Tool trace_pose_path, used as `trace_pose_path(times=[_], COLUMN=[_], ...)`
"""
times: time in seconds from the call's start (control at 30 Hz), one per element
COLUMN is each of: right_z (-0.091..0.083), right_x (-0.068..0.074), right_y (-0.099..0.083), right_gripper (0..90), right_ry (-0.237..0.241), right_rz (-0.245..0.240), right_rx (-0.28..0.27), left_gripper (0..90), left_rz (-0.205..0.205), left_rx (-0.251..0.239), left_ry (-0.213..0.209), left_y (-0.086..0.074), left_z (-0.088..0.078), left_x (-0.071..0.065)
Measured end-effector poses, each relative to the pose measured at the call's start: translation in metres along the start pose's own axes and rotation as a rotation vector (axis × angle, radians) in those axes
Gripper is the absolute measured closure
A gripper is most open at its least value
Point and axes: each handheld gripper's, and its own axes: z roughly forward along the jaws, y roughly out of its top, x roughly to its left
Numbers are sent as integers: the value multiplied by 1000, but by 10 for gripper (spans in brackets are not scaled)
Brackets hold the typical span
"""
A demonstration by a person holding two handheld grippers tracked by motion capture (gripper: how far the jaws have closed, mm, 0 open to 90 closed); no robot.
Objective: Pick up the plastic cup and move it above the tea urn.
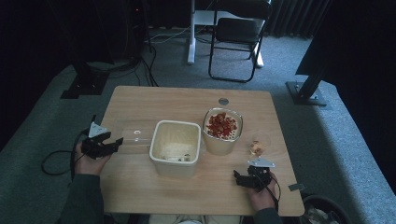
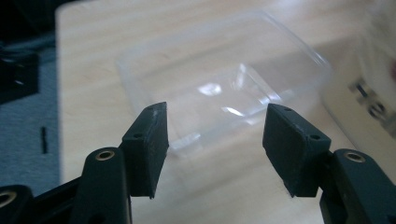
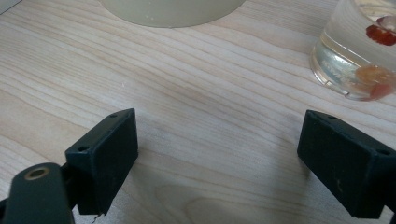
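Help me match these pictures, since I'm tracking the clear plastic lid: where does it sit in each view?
High view: the clear lid lies left of centre, between the square cream tub and the left gripper.
Left gripper view: the lid fills the centre, just beyond the open fingers.
Right gripper view: this camera faces a clear cup at upper right instead.
Shared landmark: the pale wooden table.
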Motion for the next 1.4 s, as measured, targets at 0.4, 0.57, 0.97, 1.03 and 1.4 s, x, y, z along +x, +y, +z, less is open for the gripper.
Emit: trace_pose_path(times=[0.4,0.57,0.97,1.03,1.4], right_z=[0,0,0,0,0], right_x=[0,0,0,0,0], right_y=[0,0,0,0,0], right_gripper=[118,119,118,119,119], right_ry=[-1,-1,-1,-2,-3], right_rz=[1,1,1,1,3], right_rx=[0,0,0,0,0], left_gripper=[570,662,875,879,887], left_rz=[-82,-111,-226,-237,-181], left_rx=[137,172,83,66,-41], left_ry=[125,124,93,94,115], left_y=[14,10,14,15,53], left_z=[57,74,62,56,14], left_x=[33,39,50,52,39])
